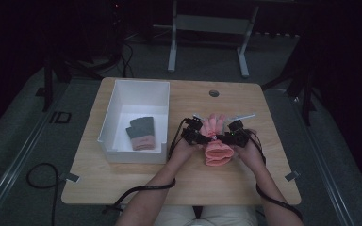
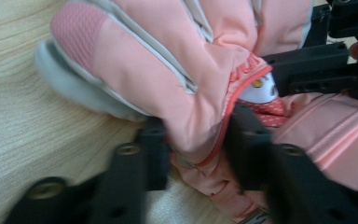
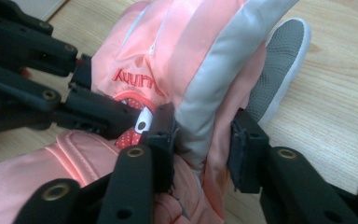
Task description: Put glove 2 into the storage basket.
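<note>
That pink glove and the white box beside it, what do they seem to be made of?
The pink glove looks like smooth, slightly shiny woven synthetic fabric, padded, judging by its puffy folds and stitched seams. Its grey fingertip patch seems a textured, grippy mesh. The white box looks like thin matt plastic or coated board; its flat, plain walls leave that open. The table shows pale wood grain, possibly laminate.

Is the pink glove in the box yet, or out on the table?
Out. The pink glove lies on the table, right of the white box, pinched between the left gripper and right gripper.
</note>
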Demonstrator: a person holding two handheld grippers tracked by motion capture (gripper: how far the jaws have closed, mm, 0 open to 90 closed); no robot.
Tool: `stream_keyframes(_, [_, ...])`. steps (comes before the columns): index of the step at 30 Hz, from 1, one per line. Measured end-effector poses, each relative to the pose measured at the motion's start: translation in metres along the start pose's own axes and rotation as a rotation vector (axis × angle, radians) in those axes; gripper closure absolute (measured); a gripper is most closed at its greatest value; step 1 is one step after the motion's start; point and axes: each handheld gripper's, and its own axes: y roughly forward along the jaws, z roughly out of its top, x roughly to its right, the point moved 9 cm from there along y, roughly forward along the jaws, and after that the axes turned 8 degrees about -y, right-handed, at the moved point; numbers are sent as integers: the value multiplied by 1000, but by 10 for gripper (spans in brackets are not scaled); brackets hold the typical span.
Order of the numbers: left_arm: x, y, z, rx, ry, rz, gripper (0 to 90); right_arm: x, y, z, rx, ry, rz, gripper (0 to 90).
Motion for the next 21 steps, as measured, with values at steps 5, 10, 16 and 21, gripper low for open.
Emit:
stream_keyframes(5, [7,-7,3,-10,11,7,786,-2,-7,4,23,19,-1,694])
stream_keyframes(10, [17,-18,8,-7,41,19,791,-3,-17,7,52,25,8,696])
stream_keyframes(16, [32,-36,17,8,75,19,794,-5,-38,16,100,19,13,698])
stream_keyframes(21, [40,-51,26,14,100,35,794,-8,-52,27,132,16,4,698])
